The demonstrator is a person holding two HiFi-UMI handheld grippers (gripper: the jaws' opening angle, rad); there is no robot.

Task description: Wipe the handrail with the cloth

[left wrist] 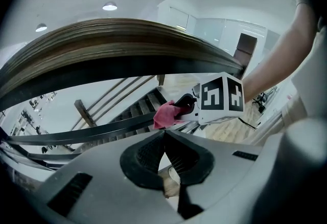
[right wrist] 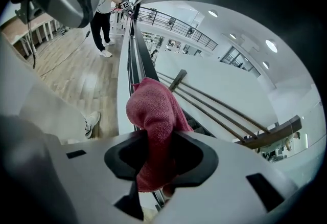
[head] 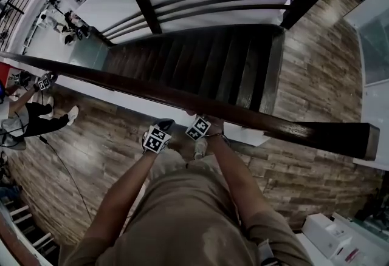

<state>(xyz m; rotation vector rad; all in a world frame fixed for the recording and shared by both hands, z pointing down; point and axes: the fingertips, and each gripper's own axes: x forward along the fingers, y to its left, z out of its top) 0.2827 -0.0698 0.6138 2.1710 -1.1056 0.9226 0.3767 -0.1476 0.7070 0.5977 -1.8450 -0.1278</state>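
Observation:
The dark wooden handrail [head: 182, 98] crosses the head view from the left to its end at the right. Both grippers sit just below it near the middle. My left gripper [head: 163, 127] is shut with nothing between its jaws [left wrist: 164, 135], and the handrail [left wrist: 127, 44] arches above it. My right gripper [head: 196, 119] is shut on a pink-red cloth [right wrist: 153, 115], which bunches up past the jaws [right wrist: 156, 141]. The left gripper view shows the cloth [left wrist: 166, 114] beside the right gripper's marker cube [left wrist: 222, 99], close under the rail. In the head view the cloth is hidden.
A dark staircase [head: 200, 64] drops away beyond the rail, with a lower set of rail bars [head: 200, 6] on its far side. Another person [head: 36, 113] stands at the left by the same rail. A white box [head: 328, 234] lies on the wood floor at the lower right.

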